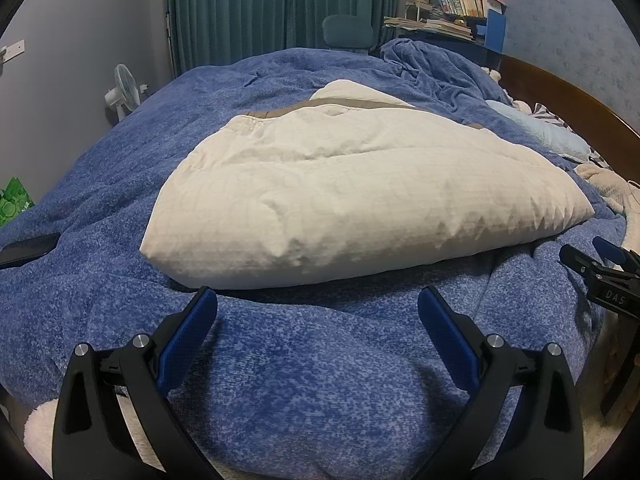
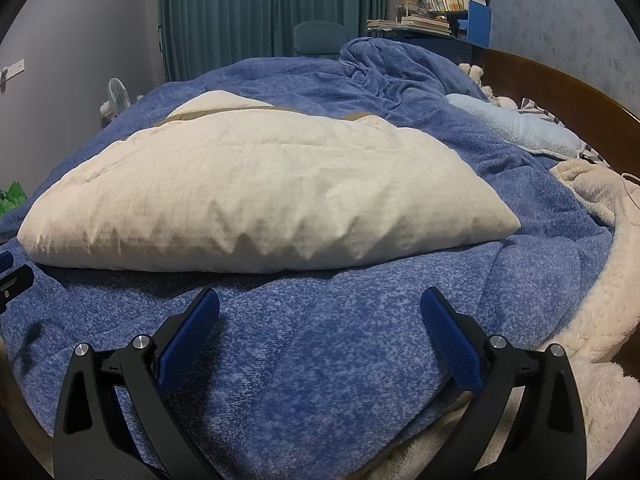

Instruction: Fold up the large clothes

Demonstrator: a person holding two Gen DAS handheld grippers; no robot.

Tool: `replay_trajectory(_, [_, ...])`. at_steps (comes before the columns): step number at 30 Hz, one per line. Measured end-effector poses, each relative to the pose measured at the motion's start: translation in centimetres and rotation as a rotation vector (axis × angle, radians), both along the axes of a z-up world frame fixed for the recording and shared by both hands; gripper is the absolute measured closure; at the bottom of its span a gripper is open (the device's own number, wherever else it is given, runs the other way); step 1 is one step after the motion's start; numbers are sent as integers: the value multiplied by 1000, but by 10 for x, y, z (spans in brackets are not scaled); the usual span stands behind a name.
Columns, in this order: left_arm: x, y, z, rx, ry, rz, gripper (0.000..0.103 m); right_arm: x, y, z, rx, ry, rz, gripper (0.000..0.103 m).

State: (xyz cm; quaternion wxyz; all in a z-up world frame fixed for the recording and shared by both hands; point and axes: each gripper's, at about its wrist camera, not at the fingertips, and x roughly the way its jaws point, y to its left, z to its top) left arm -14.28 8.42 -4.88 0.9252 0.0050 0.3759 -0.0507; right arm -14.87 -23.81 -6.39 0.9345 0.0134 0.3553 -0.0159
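Note:
A cream padded garment (image 1: pixel 352 196) with a brown band near its far edge lies folded in a thick bundle on the blue blanket (image 1: pixel 300 380). In the right wrist view the same garment (image 2: pixel 260 200) fills the middle left. My left gripper (image 1: pixel 318 300) hovers open just short of the bundle's near edge, nothing between its blue pads. My right gripper (image 2: pixel 320 302) is open too, a little back from the near edge, empty. The right gripper (image 1: pixel 600 268) also shows at the right rim of the left wrist view.
A crumpled blue blanket heap (image 1: pixel 432 64) and a pale blue pillow (image 2: pixel 516 124) lie at the far right by the wooden headboard (image 2: pixel 560 88). A white fluffy blanket (image 2: pixel 592 280) hangs at the right. A fan (image 1: pixel 124 92), curtains (image 1: pixel 280 8) and a bookshelf (image 1: pixel 464 12) stand beyond the bed.

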Motion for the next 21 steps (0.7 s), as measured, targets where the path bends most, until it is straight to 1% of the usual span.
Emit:
replay_trajectory(17, [0,-3,2,8,-11,-39,6,0,2,0,-3,1,0,5])
replay_trajectory(21, [2,1,0,-11,3,-28,6,0,1,0,-1,-1,-1,5])
